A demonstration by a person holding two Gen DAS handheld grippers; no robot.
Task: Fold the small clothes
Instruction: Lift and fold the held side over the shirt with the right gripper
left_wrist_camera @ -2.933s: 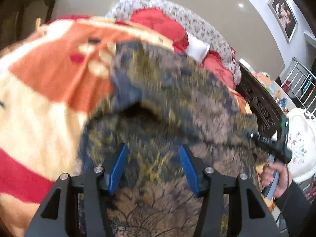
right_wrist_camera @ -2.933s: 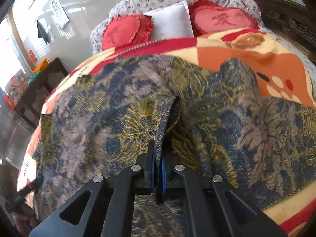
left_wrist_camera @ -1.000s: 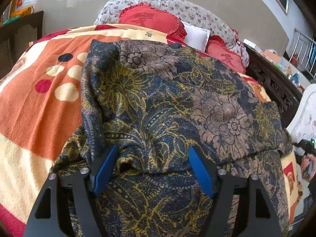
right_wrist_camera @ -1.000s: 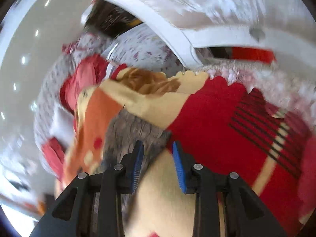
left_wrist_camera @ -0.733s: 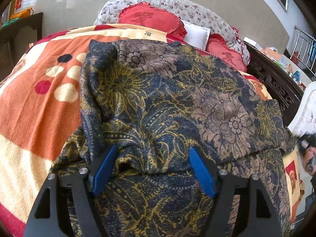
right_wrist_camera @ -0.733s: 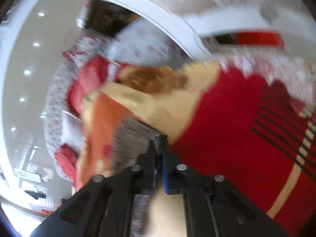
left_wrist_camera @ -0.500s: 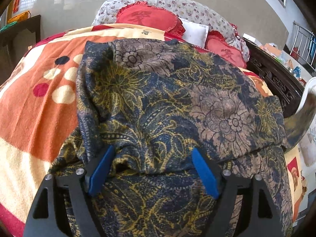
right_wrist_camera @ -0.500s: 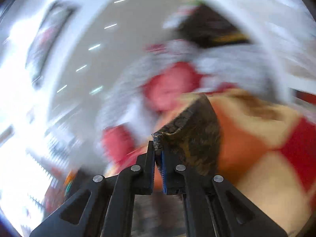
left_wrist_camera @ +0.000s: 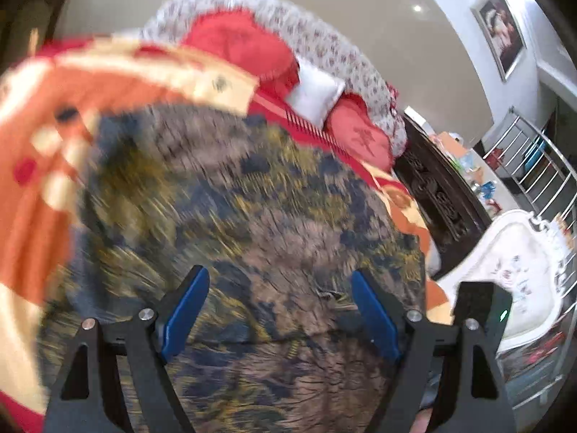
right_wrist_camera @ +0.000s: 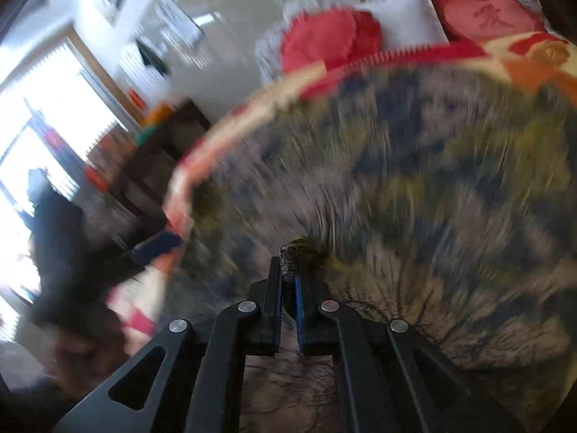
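Bed (left_wrist_camera: 43, 115) with orange-red blanket carried the dark floral garment (left_wrist_camera: 252, 216), spread over its middle; left gripper (left_wrist_camera: 279, 310) hovered released over the cloth; right gripper (right_wrist_camera: 288, 288) was clenched on a garment edge

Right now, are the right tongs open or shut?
Shut. The right tongs pinch a bunched edge of the dark floral garment between nearly closed blue pads; cloth pokes out above the tips.
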